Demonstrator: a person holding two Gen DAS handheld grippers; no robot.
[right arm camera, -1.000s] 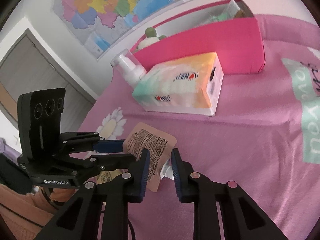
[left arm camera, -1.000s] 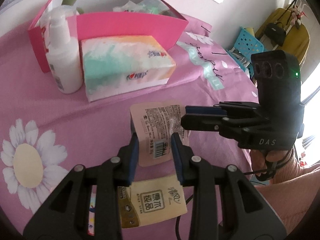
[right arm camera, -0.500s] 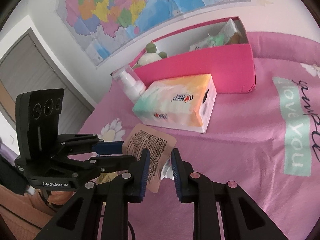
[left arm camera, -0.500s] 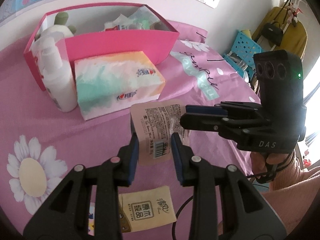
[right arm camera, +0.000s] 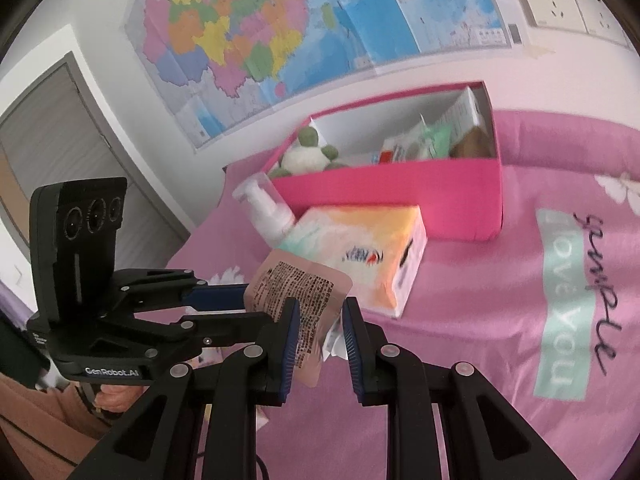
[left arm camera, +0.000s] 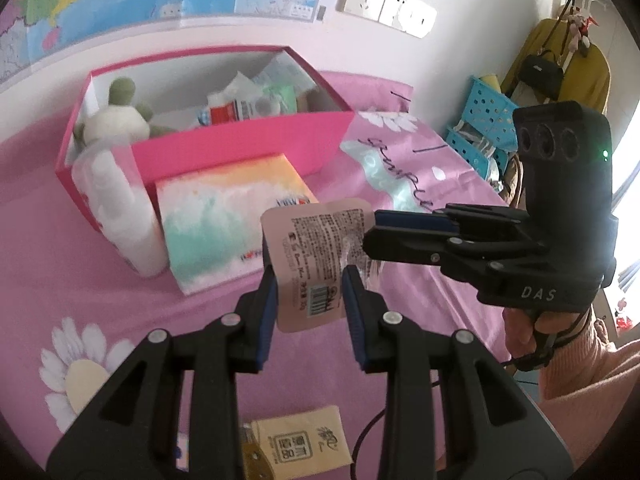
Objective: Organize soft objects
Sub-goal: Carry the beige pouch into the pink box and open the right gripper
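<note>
A pink soft pouch (left arm camera: pixel 316 256) with printed text and a barcode hangs in the air between both grippers; it also shows in the right wrist view (right arm camera: pixel 298 292). My left gripper (left arm camera: pixel 310 296) is shut on its lower part. My right gripper (right arm camera: pixel 318 336) is shut on its side edge, coming in from the right (left arm camera: pixel 372 236). Behind stands an open pink box (left arm camera: pixel 248 148) holding a plush toy (left arm camera: pixel 116 120) and packets (left arm camera: pixel 248 100). A tissue pack (left arm camera: pixel 228 208) lies in front of the box.
A white pump bottle (left arm camera: pixel 120 216) stands left of the tissue pack. A yellow sachet (left arm camera: pixel 304 444) lies on the pink bedspread (left arm camera: pixel 48 280) below my left gripper. A blue basket (left arm camera: pixel 484 120) and hanging bags are at the right, a wall map behind.
Both grippers have lifted the pouch together, up and toward the pink box. The box interior now shows more fully and the yellow sachet has dropped lower in view.
</note>
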